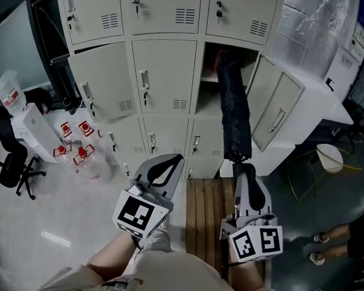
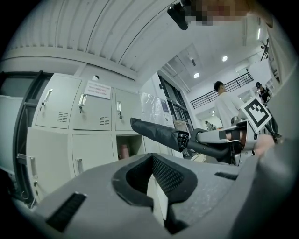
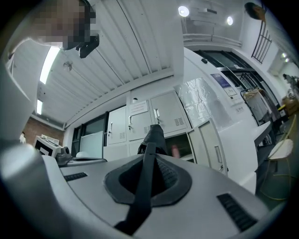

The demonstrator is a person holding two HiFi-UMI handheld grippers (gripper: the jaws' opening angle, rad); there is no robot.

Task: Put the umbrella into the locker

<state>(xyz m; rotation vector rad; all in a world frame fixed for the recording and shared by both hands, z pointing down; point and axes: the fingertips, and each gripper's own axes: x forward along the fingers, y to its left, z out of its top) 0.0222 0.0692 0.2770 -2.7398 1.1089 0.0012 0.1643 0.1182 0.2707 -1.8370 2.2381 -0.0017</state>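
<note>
The right gripper (image 1: 244, 168) is clamped on the handle of the folded umbrella (image 1: 234, 108), whose tip points into the open locker (image 1: 208, 98). The left gripper (image 1: 177, 158) is empty, its fingers (image 2: 84, 186) together. The umbrella looks light, with a stiff shaft and soft cloth, so I reckon the handle is the best place to hold it.

The umbrella (image 1: 236, 108) has its far end lost in the dark of the open locker (image 1: 210, 92); its handle is partly covered by the right gripper (image 1: 245, 174); the paper notice (image 2: 98, 89) is too small to read; a pinkish thing (image 2: 124, 151) inside the locker is blurred, I cannot tell what; the black chair (image 1: 11, 166) is cut by the left edge.
</note>
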